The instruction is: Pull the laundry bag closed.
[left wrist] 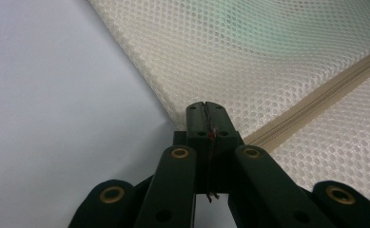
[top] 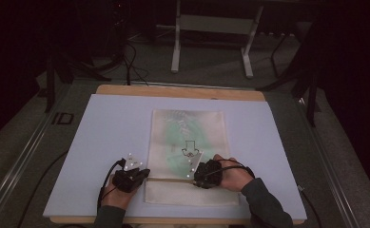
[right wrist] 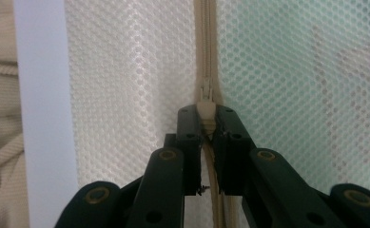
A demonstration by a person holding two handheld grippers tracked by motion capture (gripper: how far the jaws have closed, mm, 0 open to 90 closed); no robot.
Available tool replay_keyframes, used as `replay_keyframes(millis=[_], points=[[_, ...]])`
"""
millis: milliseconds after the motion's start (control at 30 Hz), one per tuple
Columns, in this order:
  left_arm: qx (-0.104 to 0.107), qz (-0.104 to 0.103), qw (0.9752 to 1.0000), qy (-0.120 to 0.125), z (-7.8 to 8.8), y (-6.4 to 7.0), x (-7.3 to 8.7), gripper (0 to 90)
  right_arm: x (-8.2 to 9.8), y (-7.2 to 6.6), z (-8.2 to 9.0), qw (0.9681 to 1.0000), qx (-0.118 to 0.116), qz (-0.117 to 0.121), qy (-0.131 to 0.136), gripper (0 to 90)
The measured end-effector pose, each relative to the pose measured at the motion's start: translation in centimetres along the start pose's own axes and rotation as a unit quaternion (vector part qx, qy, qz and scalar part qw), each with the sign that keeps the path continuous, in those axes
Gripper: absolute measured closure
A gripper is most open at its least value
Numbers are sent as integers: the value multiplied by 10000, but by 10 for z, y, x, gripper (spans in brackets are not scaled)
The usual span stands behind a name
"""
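At the near edge of the table, 2 sleeved forearms come in, each hand carrying a gripper. The left gripper (top: pixel 136 176) sits at the near left edge of a cream mesh bag (top: pixel 188 133), its jaws clenched at the corner where the zipper (left wrist: pixel 316 102) meets the bag's side; in the left gripper view the tips press together right at the mesh edge, and whether they pinch fabric I cannot tell. The right gripper (top: pixel 198 176) rests on the same zipper line, farther right, its jaws grasping the cream zipper pull (right wrist: pixel 206 110), which sits between the 2 tips in the right gripper view. The bag lies flat in the middle of a pale blue-white sheet (top: pixel 106 137) that covers most of the wooden tabletop (top: pixel 173 91); a green item with a dark drawn figure shows through the mesh beyond the zipper. Wood shows bare along the far edge of the sheet. Black cables (top: pixel 107 178) trail from the grippers toward the near side. Beyond the table, the room is dim: grey carpet floor (top: pixel 211 66), the white legs of a stand (top: pixel 175 45) at the far centre, and dark stands and cables on the far left.
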State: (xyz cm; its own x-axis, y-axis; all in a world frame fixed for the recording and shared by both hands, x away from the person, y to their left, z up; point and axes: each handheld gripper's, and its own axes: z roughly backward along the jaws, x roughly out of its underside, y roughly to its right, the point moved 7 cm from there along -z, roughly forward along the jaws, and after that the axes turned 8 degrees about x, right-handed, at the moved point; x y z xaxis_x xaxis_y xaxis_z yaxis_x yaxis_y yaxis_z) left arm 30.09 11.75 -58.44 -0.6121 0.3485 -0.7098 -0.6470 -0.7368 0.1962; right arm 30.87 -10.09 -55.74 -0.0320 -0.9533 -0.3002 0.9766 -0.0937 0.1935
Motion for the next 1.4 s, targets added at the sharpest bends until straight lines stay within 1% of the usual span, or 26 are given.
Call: replay_keyframes(millis=[67, 133, 233, 300, 400, 467, 767, 867, 1033, 1200, 1400], points=[[-2, -4, 10000, -3, 0, 0, 0, 894, 1, 0, 1, 10000, -27, -32, 51, 823], [1, -3, 10000, -3, 0, 0, 0, 894, 2, 0, 1, 10000, -10, -34, -1, 823], [-2, -11, 10000, -7, 0, 0, 0, 894, 2, 0, 2, 10000, -23, -43, 48, 823], [-2, -3, 10000, -4, 0, 0, 0, 894, 3, 0, 2, 10000, 1, -13, -2, 823], [-3, 0, 10000, -1, 0, 0, 0, 894, 4, 0, 3, 10000, -12, -32, 30, 823], [-3, 0, 10000, -1, 0, 0, 0, 894, 6, 0, 4, 10000, 9, -42, -14, 823], [-9, 0, 10000, 3, 0, 0, 0, 894, 17, 1, 8, 9999, 17, -99, -61, 823], [-12, -9, 10000, -3, 0, 0, 0, 894, 18, 2, 9, 9999, 12, -137, -19, 823], [-13, -6, 10000, -2, 0, 0, 0, 894, 19, 2, 8, 9999, 29, -93, -103, 823], [-15, -2, 10000, 0, 0, 0, 0, 894, 24, 3, 11, 9998, 34, -169, -88, 823], [-23, 5, 10000, 2, 0, 0, 0, 894, 29, 5, 12, 9997, 28, -183, -131, 823]])
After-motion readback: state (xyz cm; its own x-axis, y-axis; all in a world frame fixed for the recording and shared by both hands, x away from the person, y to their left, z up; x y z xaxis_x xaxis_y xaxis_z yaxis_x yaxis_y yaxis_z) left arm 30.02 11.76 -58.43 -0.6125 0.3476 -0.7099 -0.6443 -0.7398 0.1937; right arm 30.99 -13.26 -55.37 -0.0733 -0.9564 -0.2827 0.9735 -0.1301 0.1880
